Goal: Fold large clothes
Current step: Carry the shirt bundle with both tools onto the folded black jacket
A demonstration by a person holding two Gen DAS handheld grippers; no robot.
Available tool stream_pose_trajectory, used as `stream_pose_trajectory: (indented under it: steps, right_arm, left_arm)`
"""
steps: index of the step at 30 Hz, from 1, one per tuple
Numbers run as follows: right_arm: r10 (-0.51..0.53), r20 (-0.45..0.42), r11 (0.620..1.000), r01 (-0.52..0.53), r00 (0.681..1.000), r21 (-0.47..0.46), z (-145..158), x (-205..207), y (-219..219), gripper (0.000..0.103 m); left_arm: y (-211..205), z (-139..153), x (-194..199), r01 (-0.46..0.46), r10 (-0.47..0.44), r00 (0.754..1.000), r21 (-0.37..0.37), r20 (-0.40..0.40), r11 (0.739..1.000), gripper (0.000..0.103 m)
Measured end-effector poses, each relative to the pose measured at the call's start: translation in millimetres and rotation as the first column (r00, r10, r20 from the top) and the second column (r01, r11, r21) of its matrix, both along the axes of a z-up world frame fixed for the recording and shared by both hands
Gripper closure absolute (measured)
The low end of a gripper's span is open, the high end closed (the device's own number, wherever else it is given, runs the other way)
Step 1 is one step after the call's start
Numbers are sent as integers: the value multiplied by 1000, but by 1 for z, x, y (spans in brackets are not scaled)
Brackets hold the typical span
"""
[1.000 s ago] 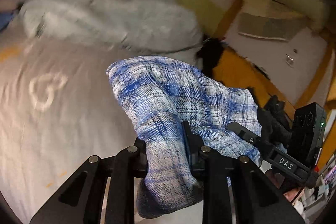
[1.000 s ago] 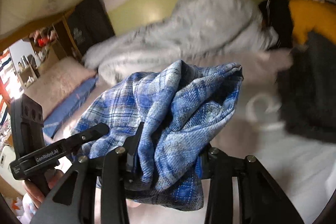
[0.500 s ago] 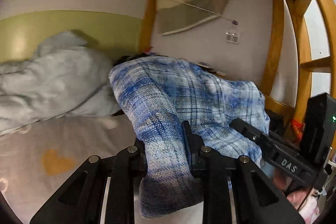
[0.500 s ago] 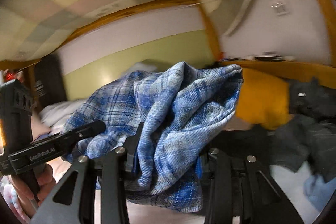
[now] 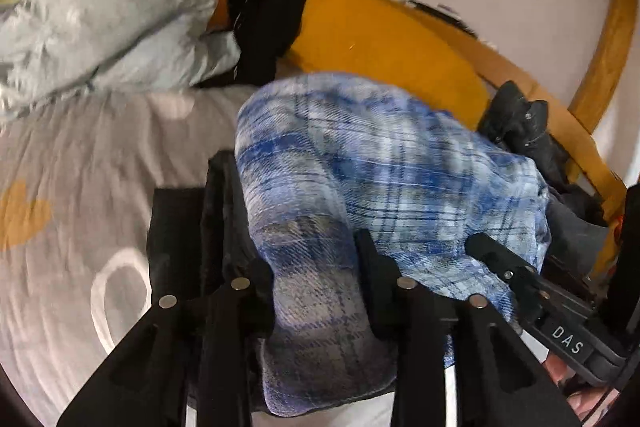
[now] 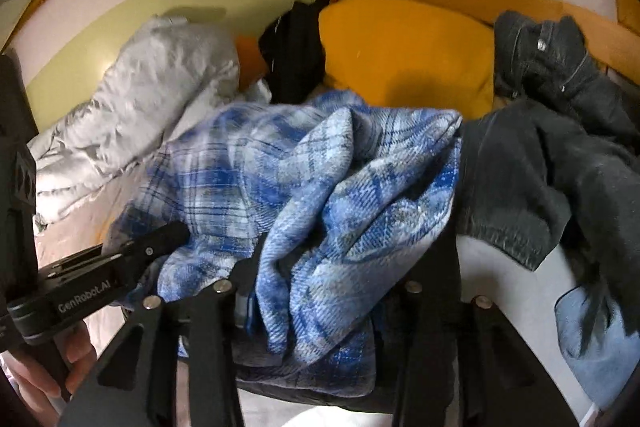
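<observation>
The blue plaid shirt [image 5: 392, 163] is being held bunched up just above the grey bed sheet [image 5: 72, 155], on the near side of the orange pillow [image 5: 384, 43], which is taken here as the landmark.

The left gripper [image 5: 296, 211] is being kept around 1 fold of the shirt. Its jaws have just been opening, and in the left wrist view the cloth is seen lying between the 2 fingers [image 5: 372, 267], with a gap showing beside the left-hand finger; whether the pads are pressing on the cloth cannot be told.

The right gripper [image 6: 352, 239] is being kept around another bunch of the same shirt [image 6: 320, 187]. Its jaws have also just been opening, with the cloth filling the space between them, and whether it is clamped cannot be told either.

To the left of the orange pillow [image 6: 404, 55], a black garment [image 6: 296, 51] is lying against it, and further left a pale grey quilt [image 6: 148, 99] is heaped along the green wall. To the right of the pillow, dark jeans [image 6: 552, 67] are piled, and a dark grey garment [image 6: 520, 187] is spread nearer the camera, touching the shirt's right edge. A person's hand [image 6: 80, 351] is seen low on the left, around the left gripper's handle.
</observation>
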State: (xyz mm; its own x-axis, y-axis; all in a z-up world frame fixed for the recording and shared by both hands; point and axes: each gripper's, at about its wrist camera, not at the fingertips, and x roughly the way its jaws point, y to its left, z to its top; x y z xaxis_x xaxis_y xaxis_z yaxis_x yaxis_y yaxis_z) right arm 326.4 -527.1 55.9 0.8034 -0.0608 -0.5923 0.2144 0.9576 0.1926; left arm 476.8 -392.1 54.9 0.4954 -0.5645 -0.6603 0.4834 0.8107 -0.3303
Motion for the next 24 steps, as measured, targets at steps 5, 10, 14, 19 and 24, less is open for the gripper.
stream_pose_trajectory:
  steps: [5,10,14,19,24]
  right_arm:
    - [-26,-14,997,27,1000,74,-10,4,-15,55]
    - [-75,32,994,78,997,-76,2,-9,1,39]
    - [-118,88,987,127,989,-101,12,-26,2,10]
    - [-115,210,983,141,971,-114,23,-56,15,0]
    - [-38,310,985,88,950,-151,26,-90,48,0]
  left_arm:
    - [8,-6,4,-25,24,1000,21,17,999,53]
    - [21,8,-25,-54,49,993,46,106,997,37]
    - [36,33,-47,-63,41,967,83,253,995,27]
    - [77,58,-78,-115,105,916,3,388,993,0]
    - [116,62,-109,-183,174,865,-27,471,983,0]
